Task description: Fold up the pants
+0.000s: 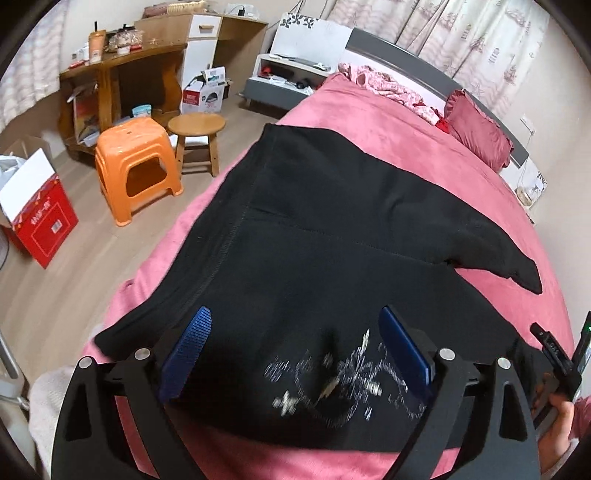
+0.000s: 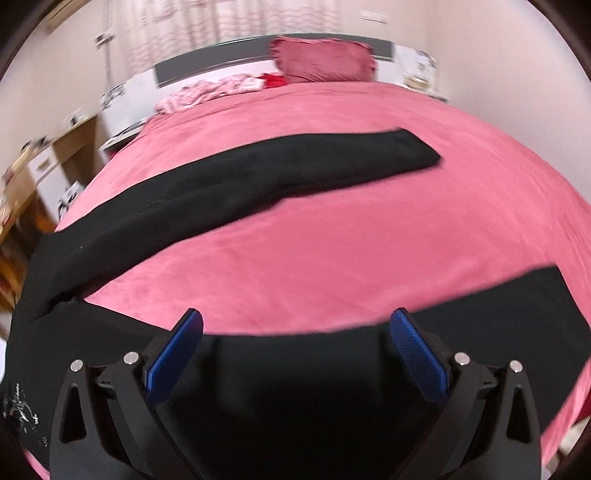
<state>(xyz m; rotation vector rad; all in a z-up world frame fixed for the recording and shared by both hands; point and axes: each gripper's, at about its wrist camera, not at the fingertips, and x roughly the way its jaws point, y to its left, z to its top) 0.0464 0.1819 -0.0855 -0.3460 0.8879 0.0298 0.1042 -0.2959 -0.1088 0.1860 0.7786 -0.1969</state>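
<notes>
On one pink bed [image 2: 332, 240] — one black pants [image 2: 258, 184], two gaping claws.

A silver print on the black pants [image 1: 332, 229] smears into streaks between the spread blue pads of the left gripper [image 1: 295, 332], its design unreadable. The right gripper [image 2: 295, 332] hangs open over the nearer pant leg, whose lower part is hidden behind its black frame. In the right wrist view, motion blur softens the curtains [image 2: 221, 22] and the desk [image 2: 44, 155] at left. A hand [image 1: 557, 432] at the frame's right edge is cut off.
</notes>
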